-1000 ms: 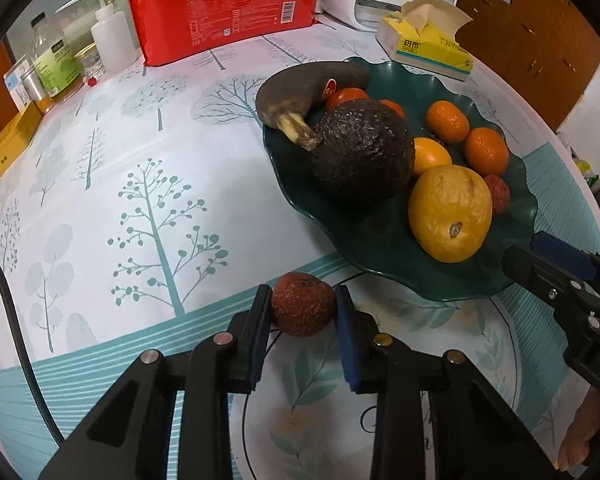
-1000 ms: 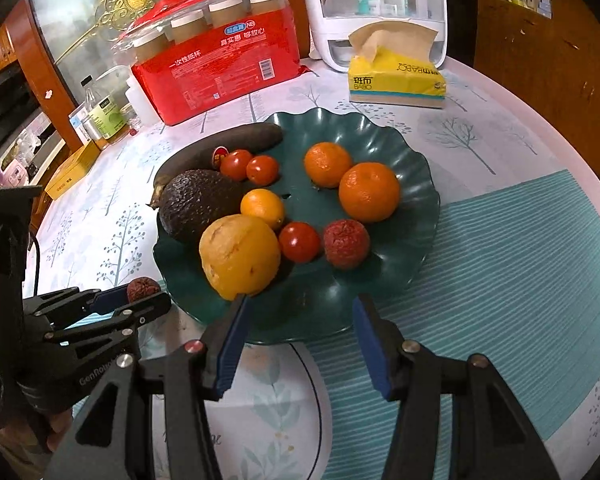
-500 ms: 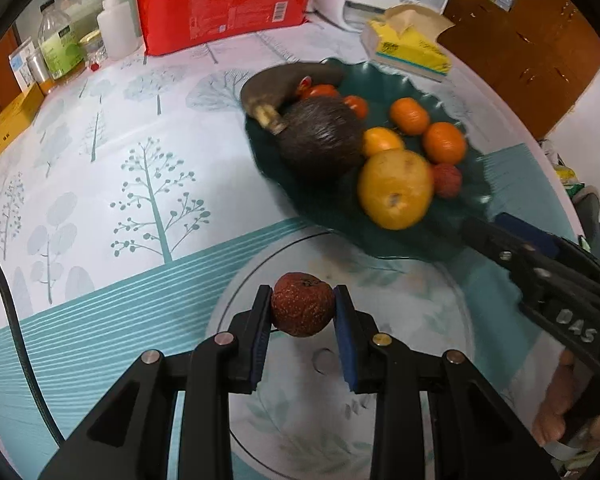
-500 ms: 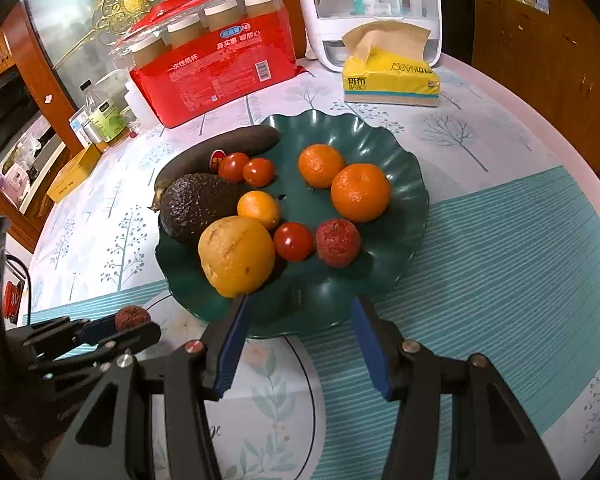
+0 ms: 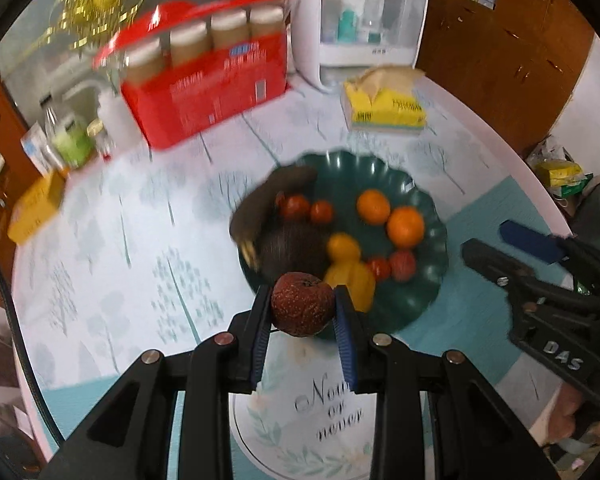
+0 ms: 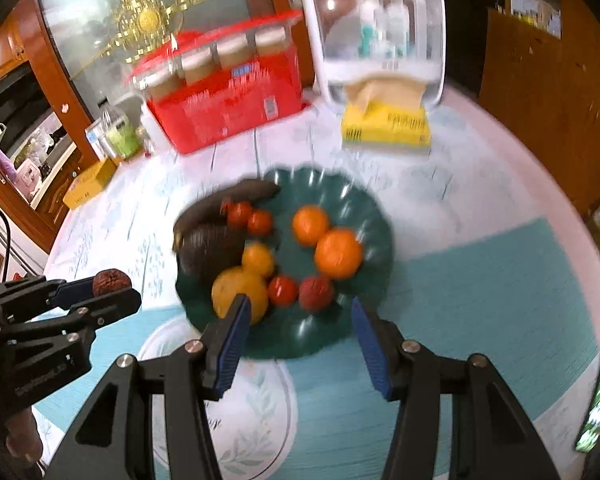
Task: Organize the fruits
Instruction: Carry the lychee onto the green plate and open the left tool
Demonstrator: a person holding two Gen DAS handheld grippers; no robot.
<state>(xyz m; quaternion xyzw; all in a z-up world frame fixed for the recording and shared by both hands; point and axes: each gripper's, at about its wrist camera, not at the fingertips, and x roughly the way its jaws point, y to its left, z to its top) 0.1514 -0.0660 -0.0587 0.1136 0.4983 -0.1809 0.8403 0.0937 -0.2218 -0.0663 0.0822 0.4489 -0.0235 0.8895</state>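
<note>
The left gripper [image 5: 303, 309] was clamped on one wrinkled dark-red fruit [image 5: 302, 303], its two blue pads pressed against either side, and it held that fruit up off the table [image 5: 112, 240], on the near side of the green scalloped plate [image 5: 428, 280]. The right wrist view showed the same fruit [image 6: 111, 281] pinched at the tip of the left gripper [image 6: 100, 292], out to the left of the plate [image 6: 380, 224] and apart from its rim. The right gripper [image 6: 298, 326] stood wide, nothing between its pads, over the plate's near edge. On the plate, though blurred, the count ran as follows: one dark banana [image 6: 224, 204] along the back left, one dark avocado [image 6: 210, 250] just in front of it, two small tomatoes [image 6: 249, 217] touching each other beside the banana, two oranges [image 6: 326, 242] side by side on the right, one small yellow-orange fruit [image 6: 258, 259] in the middle, one large yellow fruit [image 6: 230, 294] at the front left, one more tomato [image 6: 282, 290] and one red lychee-like fruit [image 6: 316, 292] next to it at the front. Beyond the plate stood one red pack of paper cups [image 5: 204, 88], one yellow tissue box [image 5: 384, 104] and one white cabinet [image 5: 356, 20].
</note>
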